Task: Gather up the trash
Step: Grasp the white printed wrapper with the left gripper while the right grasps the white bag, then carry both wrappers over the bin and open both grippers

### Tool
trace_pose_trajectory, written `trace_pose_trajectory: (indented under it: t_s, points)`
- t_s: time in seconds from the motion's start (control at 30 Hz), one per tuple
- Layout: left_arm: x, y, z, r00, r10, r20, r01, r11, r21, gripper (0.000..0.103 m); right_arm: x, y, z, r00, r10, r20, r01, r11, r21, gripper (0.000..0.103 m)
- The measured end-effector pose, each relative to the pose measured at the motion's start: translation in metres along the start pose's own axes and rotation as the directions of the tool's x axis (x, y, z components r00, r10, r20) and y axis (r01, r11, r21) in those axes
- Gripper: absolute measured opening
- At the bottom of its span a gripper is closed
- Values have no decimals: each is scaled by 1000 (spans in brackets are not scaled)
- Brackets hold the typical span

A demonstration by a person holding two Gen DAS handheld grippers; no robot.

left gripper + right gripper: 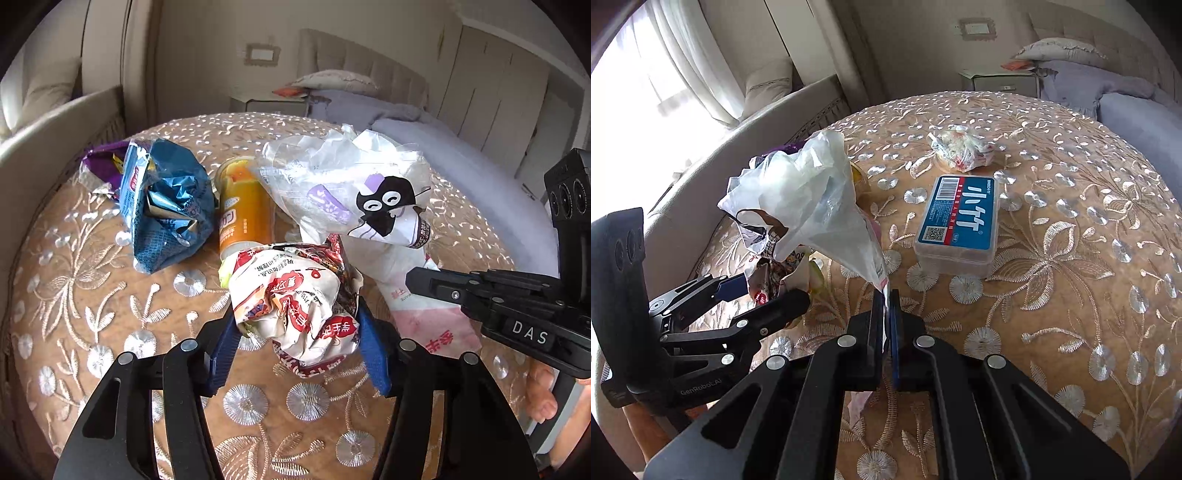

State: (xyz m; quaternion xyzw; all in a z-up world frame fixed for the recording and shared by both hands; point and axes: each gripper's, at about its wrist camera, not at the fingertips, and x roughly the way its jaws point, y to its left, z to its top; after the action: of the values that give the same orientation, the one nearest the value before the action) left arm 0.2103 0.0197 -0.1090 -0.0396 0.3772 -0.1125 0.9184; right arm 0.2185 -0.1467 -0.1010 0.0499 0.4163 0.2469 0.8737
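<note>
The left gripper [297,332] has its jaws pinched on a crumpled red-and-white wrapper [295,306], blue pads pressed into either side of it, just above the embroidered tablecloth [110,295]. With that wrapper as the landmark, the left wrist view shows an orange can [243,210] lying directly behind it, a crushed blue snack bag [166,206] further behind and to the left, and a purple wrapper [99,162] peeking out past the blue bag. Behind and to the right of the wrapper rises a clear plastic bag [347,184] printed with a black cartoon face, its pink-and-white lower end trailing toward the right gripper [417,280], which enters from the right; from this angle its jaws cannot be told. The right wrist view settles that: the right gripper [886,314] has its jaws pressed together on the thin bottom edge of the plastic bag [812,199], which stands up and billows to the left. That view alone also shows a blue-labelled clear plastic box [956,225] to the right of the bag and a small crumpled clear packet [960,151] beyond the box. The left gripper [764,291] and its wrapper [768,273] appear at the lower left, partly hidden behind the bag.
</note>
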Motion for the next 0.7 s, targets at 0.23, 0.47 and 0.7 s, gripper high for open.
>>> trace_pose_trajectory:
  t_s: [0.23, 0.47, 0.7]
  points:
    - [-29, -15, -4, 998, -24, 57, 23, 1000, 8, 57, -43, -13, -10, 998, 10, 67, -15, 998, 64, 4]
    - [-57, -36, -17, 995, -45, 93, 42, 999, 35, 57, -96, -30, -25, 988, -27, 155, 10, 994, 109, 4]
    - [-72, -71, -33, 990, -96, 104, 88, 993, 72, 57, -147, -55, -60, 965, -151, 214, 121, 982, 145, 4]
